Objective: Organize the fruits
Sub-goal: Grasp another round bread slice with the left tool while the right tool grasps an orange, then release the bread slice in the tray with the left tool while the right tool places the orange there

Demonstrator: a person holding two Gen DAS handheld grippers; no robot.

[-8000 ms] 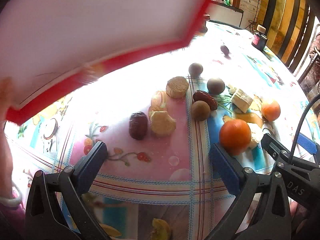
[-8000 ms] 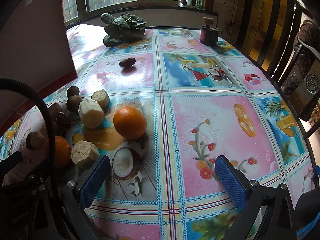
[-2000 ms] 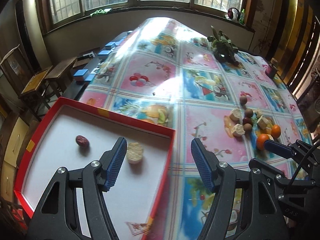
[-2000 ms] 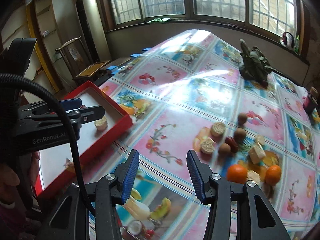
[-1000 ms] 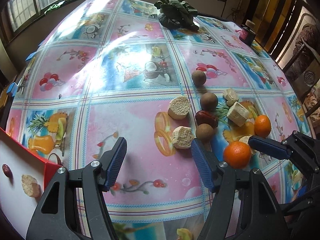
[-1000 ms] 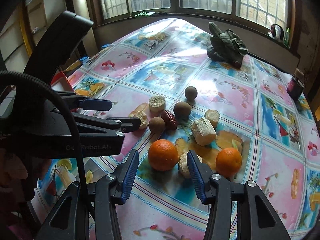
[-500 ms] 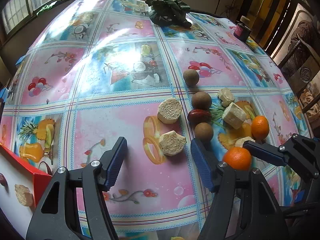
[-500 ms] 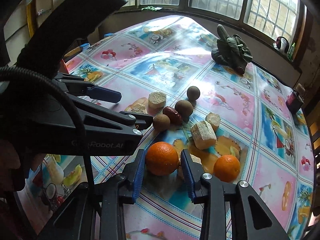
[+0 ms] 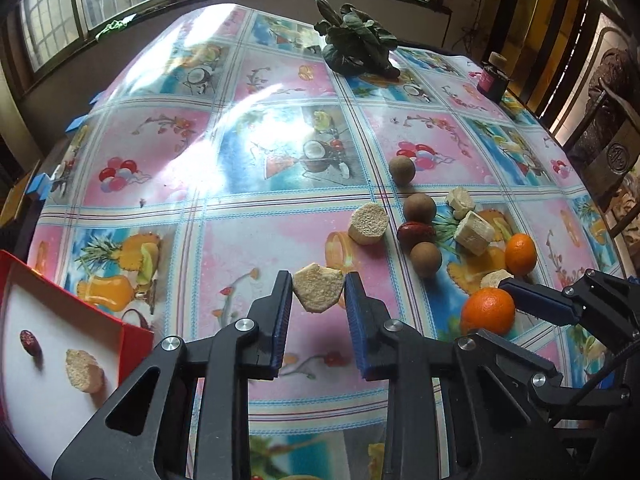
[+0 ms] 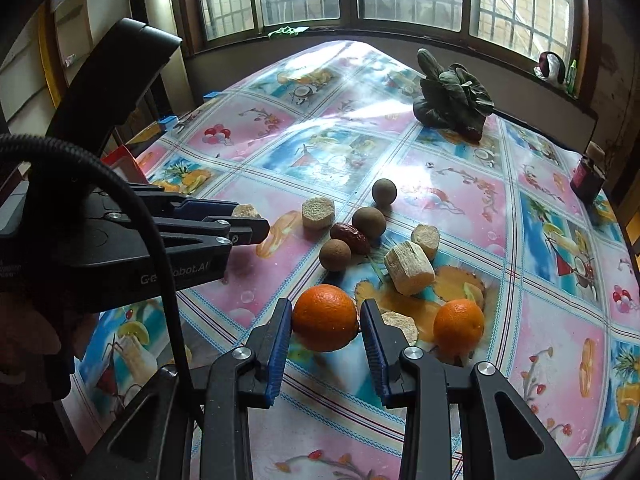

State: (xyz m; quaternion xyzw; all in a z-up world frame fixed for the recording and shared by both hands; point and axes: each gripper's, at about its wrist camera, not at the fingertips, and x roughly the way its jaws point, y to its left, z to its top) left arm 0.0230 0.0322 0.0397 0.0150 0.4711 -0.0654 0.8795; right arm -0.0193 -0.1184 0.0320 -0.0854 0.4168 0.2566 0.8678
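Both grippers have closed in since a second ago: the left gripper [image 9: 318, 294], its jaws closing, pinches a pale fruit chunk [image 9: 318, 292], while the right gripper [image 10: 325, 322] clamps an orange [image 10: 325, 323]. With both pieces gripped, each looks ready to carry to the red tray [image 9: 136, 330] at eight o'clock, where a date [image 9: 30, 342] and another chunk [image 9: 84, 370] lie.

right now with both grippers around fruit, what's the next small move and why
Probably carry the pale fruit chunk over to the red tray. The left gripper is closing, its pads already against the chunk's sides and the chunk looks just clear of the tablecloth. The tray at the left already holds a similar chunk and a red date. The right gripper has its orange clamped and can follow.
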